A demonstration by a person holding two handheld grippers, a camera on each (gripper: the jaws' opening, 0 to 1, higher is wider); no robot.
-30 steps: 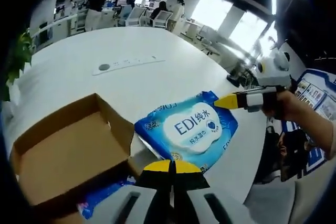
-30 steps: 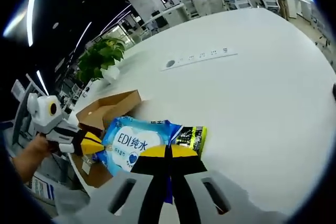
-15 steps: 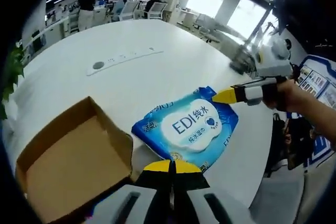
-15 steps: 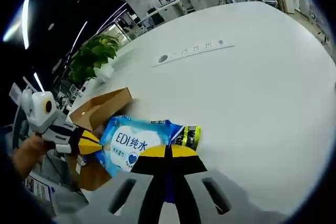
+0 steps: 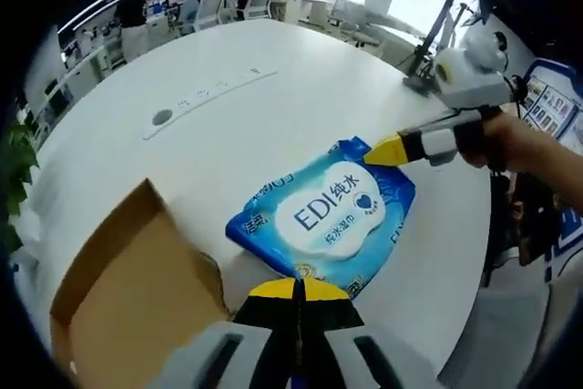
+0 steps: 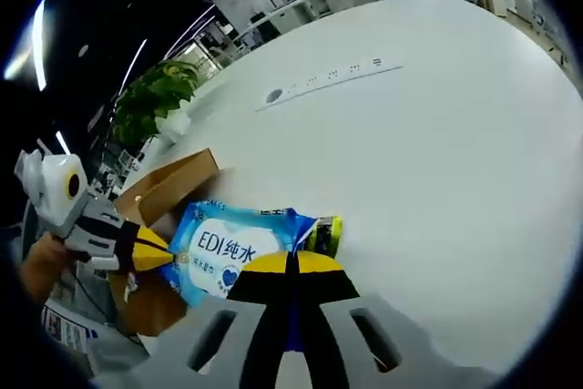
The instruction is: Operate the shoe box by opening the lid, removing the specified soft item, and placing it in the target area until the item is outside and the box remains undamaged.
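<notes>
Both tools, left tool (image 5: pixel 297 287) and right tool (image 6: pixel 293 263), pinch opposite ends of the wipes pack (image 5: pixel 330 215), with the open shoe box (image 5: pixel 127 307) at eight o'clock on the desk (image 5: pixel 273 116). Uneven pulling could tear the pack's seam or tug it free.

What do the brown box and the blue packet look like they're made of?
The box looks like plain brown cardboard: matte, uncoated, with a thin raw edge. The packet looks like soft plastic film: glossy, printed blue and white, crinkled at its sealed ends. Both grippers, left and right, pinch it.
</notes>
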